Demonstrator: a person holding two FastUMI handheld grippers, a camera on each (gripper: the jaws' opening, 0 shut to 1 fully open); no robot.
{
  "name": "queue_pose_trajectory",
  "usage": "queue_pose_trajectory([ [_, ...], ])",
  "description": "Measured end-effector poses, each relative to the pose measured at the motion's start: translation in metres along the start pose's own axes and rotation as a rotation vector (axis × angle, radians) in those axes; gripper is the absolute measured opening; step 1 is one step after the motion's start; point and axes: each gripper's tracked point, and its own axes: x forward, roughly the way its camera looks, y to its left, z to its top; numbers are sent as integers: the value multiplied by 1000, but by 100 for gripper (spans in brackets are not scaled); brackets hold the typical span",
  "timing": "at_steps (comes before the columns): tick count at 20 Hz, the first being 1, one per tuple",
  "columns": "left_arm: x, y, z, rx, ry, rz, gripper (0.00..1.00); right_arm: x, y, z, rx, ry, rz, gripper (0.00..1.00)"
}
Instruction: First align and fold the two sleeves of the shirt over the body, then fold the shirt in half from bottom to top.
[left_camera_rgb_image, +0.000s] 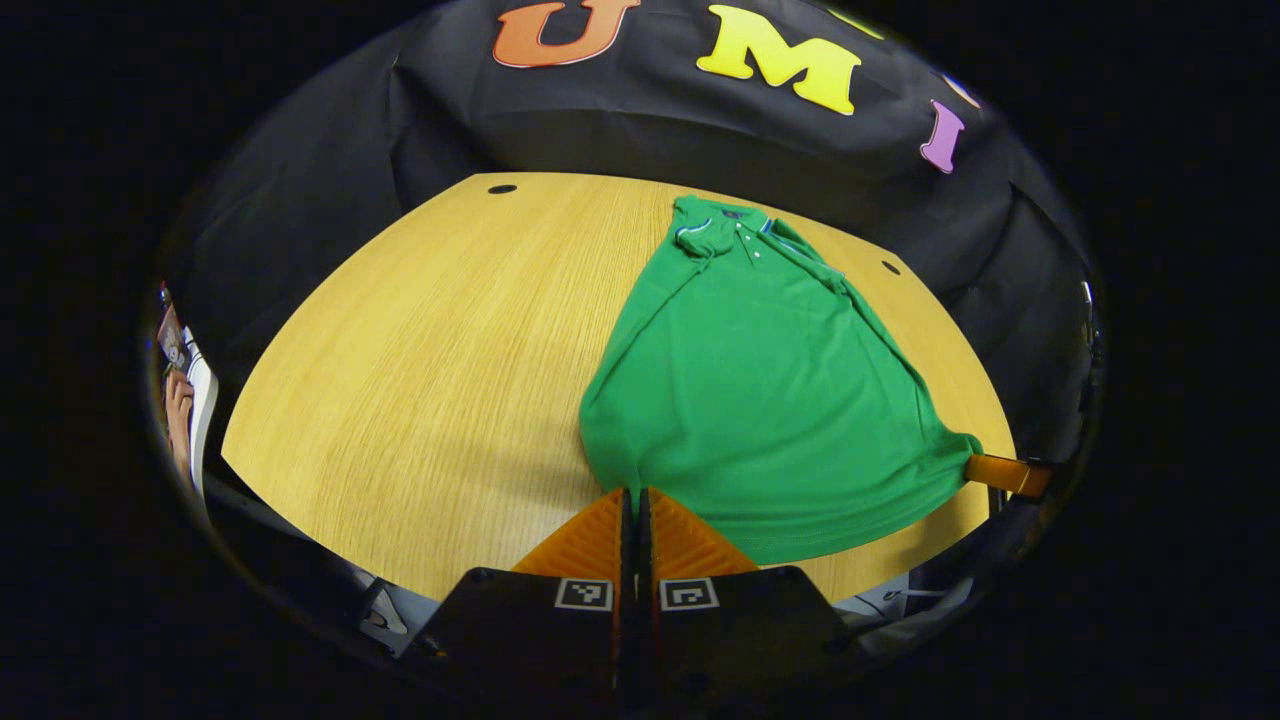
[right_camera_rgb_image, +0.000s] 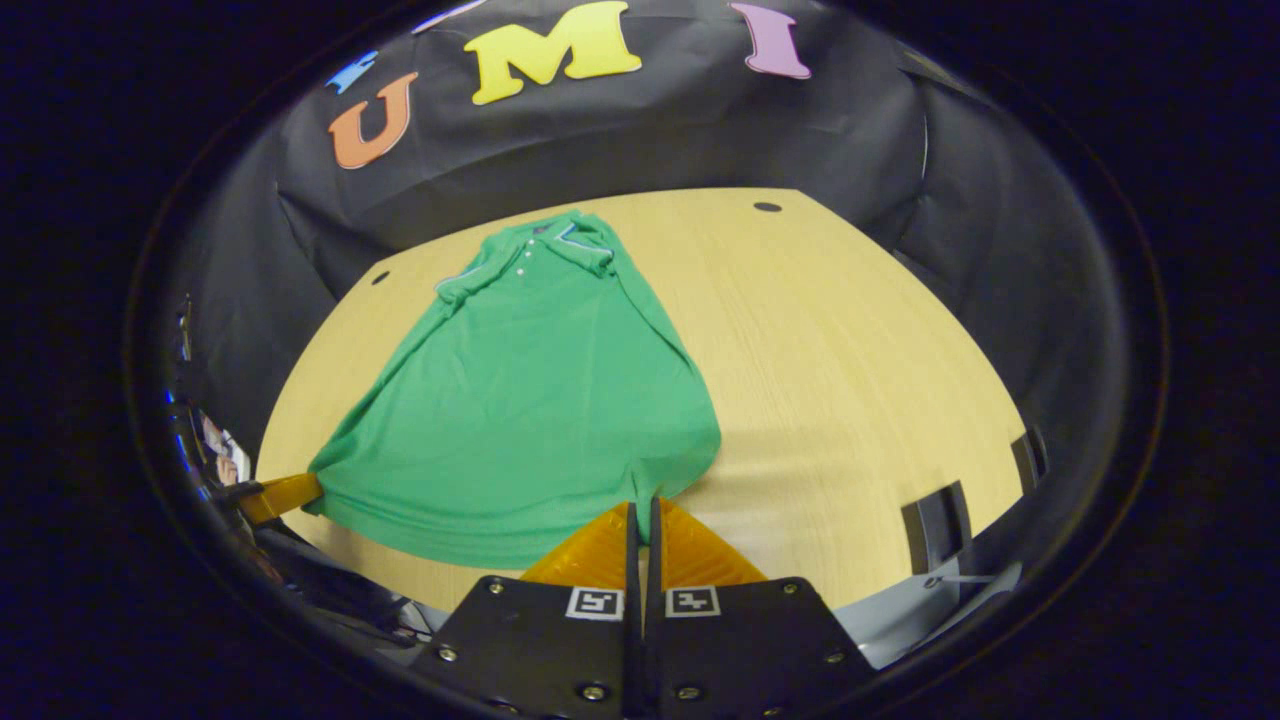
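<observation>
**Both tools pinch the shirt's bottom corners**

A black cloth wall hangs behind and around a pale wood tabletop, which has small dark holes near its far edge. The tabletop's near edge runs just past the hem of the shirt.

The green shirt lies front up on the tabletop, collar at the far end with its buttons showing, hem toward the cameras. Its body is narrow at the shoulders, with the sleeves drawn in over it, and fans out wide at the hem, where the two bottom corners are pulled outward and the cloth between them sags in a curve. In the left gripper view the shirt sits right of centre; in the right gripper view it sits left of centre.

The left tool is closed to a thin slit, and the shirt's corner runs down into that slit between the two fingers. The right tool is likewise nearly closed, with the other bottom corner tucked in a small pleat between its fingers.

Each tool is also seen from the other's camera at the far hem corner, where the cloth ends in a point at its tip: the right one at the right edge of the left gripper view, the left one at the left edge of the right gripper view.

At the left rim of the left gripper view, a hand shows beside the tabletop.
</observation>
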Motion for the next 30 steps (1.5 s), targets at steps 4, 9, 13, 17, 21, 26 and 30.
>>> queue_pose_trajectory([
  [4,-9,-6,48,3,-81,-5,3,-4,3,43,-11,-82,13,1],
  [9,-7,-12,98,30,-157,-9,3,-7,8,96,-26,-177,25,1],
  [13,-2,-18,136,61,-215,-11,3,-9,17,143,-59,-261,35,1],
  [17,3,-18,176,60,-271,-9,3,-5,27,188,-96,-334,51,1],
  [21,8,-17,215,81,-330,5,6,2,38,225,-121,-388,66,1],
  [26,22,-23,271,89,-402,14,3,19,52,280,-138,-459,70,1],
  [30,39,-22,311,76,-444,22,3,36,61,319,-147,-494,76,1],
])
